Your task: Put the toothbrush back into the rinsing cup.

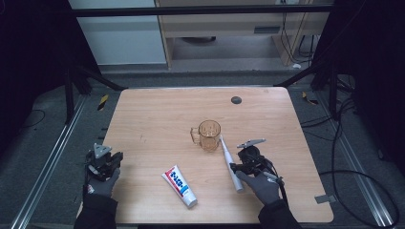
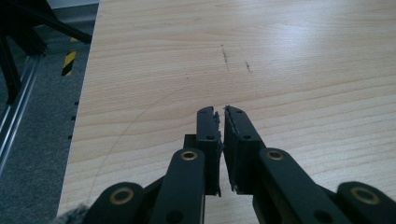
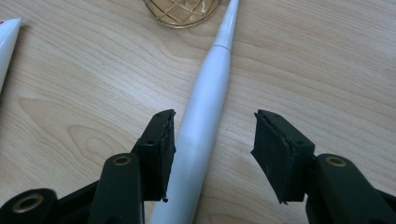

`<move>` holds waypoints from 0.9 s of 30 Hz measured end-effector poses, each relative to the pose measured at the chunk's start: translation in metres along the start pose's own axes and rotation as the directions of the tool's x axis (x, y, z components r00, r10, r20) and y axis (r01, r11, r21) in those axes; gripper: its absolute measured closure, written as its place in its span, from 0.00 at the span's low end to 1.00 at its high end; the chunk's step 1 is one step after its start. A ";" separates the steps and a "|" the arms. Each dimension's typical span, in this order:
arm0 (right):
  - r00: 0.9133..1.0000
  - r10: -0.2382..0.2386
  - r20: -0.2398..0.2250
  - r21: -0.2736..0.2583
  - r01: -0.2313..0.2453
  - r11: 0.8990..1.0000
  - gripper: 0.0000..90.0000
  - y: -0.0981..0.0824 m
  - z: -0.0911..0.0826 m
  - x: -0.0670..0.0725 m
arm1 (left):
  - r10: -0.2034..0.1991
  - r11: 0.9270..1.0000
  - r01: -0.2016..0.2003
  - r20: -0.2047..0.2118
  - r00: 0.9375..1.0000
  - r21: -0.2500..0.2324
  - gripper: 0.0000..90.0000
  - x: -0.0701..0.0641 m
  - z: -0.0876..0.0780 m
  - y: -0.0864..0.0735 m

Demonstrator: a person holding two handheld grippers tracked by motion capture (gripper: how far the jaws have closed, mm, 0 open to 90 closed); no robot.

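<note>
A white electric toothbrush [image 1: 230,164] lies on the wooden table [image 1: 157,114], its head end beside an amber glass mug [image 1: 208,134]. My right gripper [image 1: 246,160] is open over its handle; in the right gripper view the toothbrush [image 3: 205,107] passes between the jaws, close against the left one, and the mug's base [image 3: 182,9] is at the top. A white toothpaste tube [image 1: 180,186] with red and blue print lies near the front middle; its edge [image 3: 7,42] shows at the left. My left gripper [image 1: 102,160] rests at the table's left edge, jaws shut on nothing [image 2: 221,128].
A dark round grommet [image 1: 236,99] sits in the table near the far edge. Black frame bars and cables run along the floor on both sides. A yellow-black striped marker [image 2: 69,62] lies on the floor left of the table.
</note>
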State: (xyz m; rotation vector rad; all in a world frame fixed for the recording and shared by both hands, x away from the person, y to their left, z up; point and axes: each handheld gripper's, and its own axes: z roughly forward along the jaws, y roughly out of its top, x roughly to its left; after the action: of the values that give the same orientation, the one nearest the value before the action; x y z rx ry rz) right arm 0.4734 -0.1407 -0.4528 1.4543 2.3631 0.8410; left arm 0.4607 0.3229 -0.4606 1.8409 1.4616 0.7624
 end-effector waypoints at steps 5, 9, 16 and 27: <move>1.000 -0.002 0.001 0.023 0.002 1.000 0.54 0.004 0.003 0.002 | 0.000 1.000 0.000 0.000 1.000 -0.003 0.93 0.000 0.000 0.000; 1.000 -0.007 0.004 0.048 0.007 0.999 0.55 0.008 0.006 0.004 | 0.002 1.000 -0.002 -0.001 1.000 0.003 0.93 0.000 0.001 0.000; 1.000 -0.009 0.008 0.099 0.008 0.995 0.56 0.014 0.014 0.006 | 0.002 1.000 -0.002 0.003 1.000 0.011 0.92 0.000 0.002 0.000; 1.000 -0.014 0.012 0.149 0.012 0.989 0.59 0.016 0.023 0.009 | 0.003 1.000 -0.003 0.006 1.000 0.018 0.92 -0.001 0.003 0.000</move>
State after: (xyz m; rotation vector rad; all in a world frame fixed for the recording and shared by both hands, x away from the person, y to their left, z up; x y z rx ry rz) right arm 0.4915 -0.1193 -0.4614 1.4928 2.4691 0.6624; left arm 0.4628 0.3216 -0.4629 1.8579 1.4667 0.7468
